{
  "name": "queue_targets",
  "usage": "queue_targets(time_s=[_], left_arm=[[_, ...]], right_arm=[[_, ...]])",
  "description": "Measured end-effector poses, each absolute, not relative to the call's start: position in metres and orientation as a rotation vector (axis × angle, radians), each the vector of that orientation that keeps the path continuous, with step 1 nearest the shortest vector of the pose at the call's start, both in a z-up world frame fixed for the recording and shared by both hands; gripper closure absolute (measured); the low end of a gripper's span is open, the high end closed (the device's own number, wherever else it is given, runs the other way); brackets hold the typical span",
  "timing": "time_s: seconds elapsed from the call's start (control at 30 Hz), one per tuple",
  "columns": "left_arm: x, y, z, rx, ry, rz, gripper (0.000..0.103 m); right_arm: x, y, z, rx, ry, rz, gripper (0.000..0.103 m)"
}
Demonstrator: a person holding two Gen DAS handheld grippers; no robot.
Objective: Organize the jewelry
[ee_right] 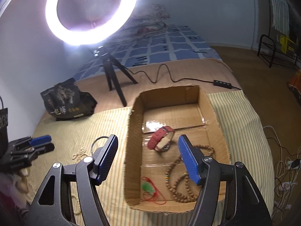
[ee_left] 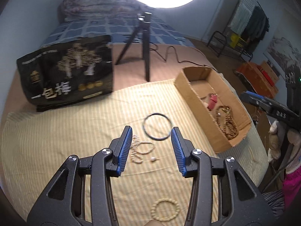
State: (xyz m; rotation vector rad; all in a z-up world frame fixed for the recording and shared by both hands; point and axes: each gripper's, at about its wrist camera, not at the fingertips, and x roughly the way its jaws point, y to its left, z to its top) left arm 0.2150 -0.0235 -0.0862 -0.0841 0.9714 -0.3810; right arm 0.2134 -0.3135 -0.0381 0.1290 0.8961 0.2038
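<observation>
Left tongs [ee_left: 152,131] are spread wide and held empty, angled down over the striped cloth [ee_left: 75,131] on the bed, well left of the cardboard box [ee_left: 188,86]. The spread looks set for a pickup, since loose pieces lie right under the jaws. Right tongs [ee_right: 148,146] are also spread and empty, poised above the box's open top; a release into it is a fair guess, though that is judgement only.

Landmark: the box. Items placed relative to it:
- Black ring [ee_left: 157,126]: flat on the cloth, left of the box, framed between the left fingertips from the left wrist view. Probably the next target.
- Pearl strand [ee_left: 141,148]: bunched on the cloth, further left of the box and nearer the camera, touching or just beside the left jaw's inner face; contact cannot be told.
- Small earring-like piece [ee_left: 153,159]: just beside the pearls; too small to identify.
- Pale bead bracelet [ee_left: 165,210]: on the cloth, well away from the box, below the left tongs.
- Inside the box: red strap piece [ee_right: 161,137] mid-floor, wooden bead necklace [ee_right: 180,184] at the near end, green pendant on red cord [ee_right: 148,188] by the near left wall.

Sorting is judged partly done: three pieces boxed, four left on the cloth. The box is set open-topped beside the cloth, so drops need no lid handling.

Risk: the thin ring lies flat on soft fabric, so cloth may get pinched with it.

Ring light [ee_right: 90,13] and black bag [ee_left: 69,71] sit beyond the box, uninvolved.
</observation>
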Motion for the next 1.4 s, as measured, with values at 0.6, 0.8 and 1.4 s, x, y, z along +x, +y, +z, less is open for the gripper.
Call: queue_targets(time_s=[0.6, 0.8, 1.4], left_arm=[[0.226, -0.004, -0.138, -0.126, 1.092, -0.378, 0.06], [0.226, -0.007, -0.154, -0.111, 1.121, -0.394, 0.06], [0.241, -0.031, -0.194, 0.011, 1.168, -0.38, 0.06]], right_arm=[[0.221, -0.229, -0.067, -0.006, 0.975, 0.358, 0.037], [0.231, -0.205, -0.081, -0.02, 1.008, 0.386, 0.037], [0.258, -0.188, -0.12, 0.066, 1.115, 0.345, 0.033]])
